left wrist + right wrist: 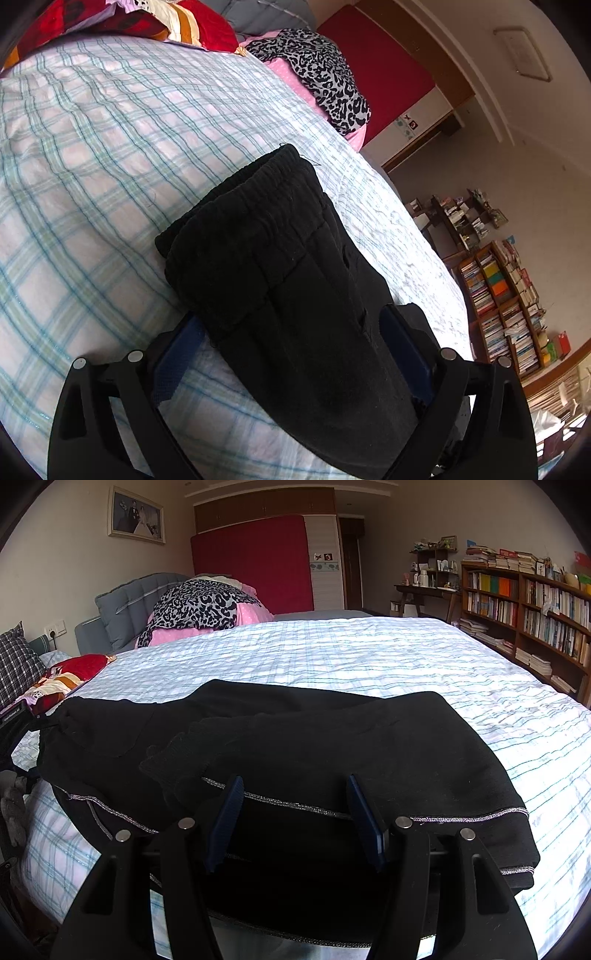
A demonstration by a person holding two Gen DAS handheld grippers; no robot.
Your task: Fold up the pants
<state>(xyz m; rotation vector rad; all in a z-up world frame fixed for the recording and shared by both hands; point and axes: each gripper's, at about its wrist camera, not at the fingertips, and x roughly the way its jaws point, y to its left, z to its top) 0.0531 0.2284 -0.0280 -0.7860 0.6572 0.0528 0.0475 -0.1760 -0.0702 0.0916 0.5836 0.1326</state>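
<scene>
Pants (295, 295), black and folded, lie on the plaid bedsheet (92, 184), waistband toward 12 o'clock in the left view. Left gripper (291, 350) gapes wide, pads astride the cloth without pressing. Right gripper (295, 812) stands half open over the silver-trimmed hem, gripping nothing.

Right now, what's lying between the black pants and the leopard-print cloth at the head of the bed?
Only bare plaid bedsheet separates the black pants from the leopard-print cloth; both wrist views show it.

Open bedspread (369, 653) beyond pants (295, 738)
</scene>
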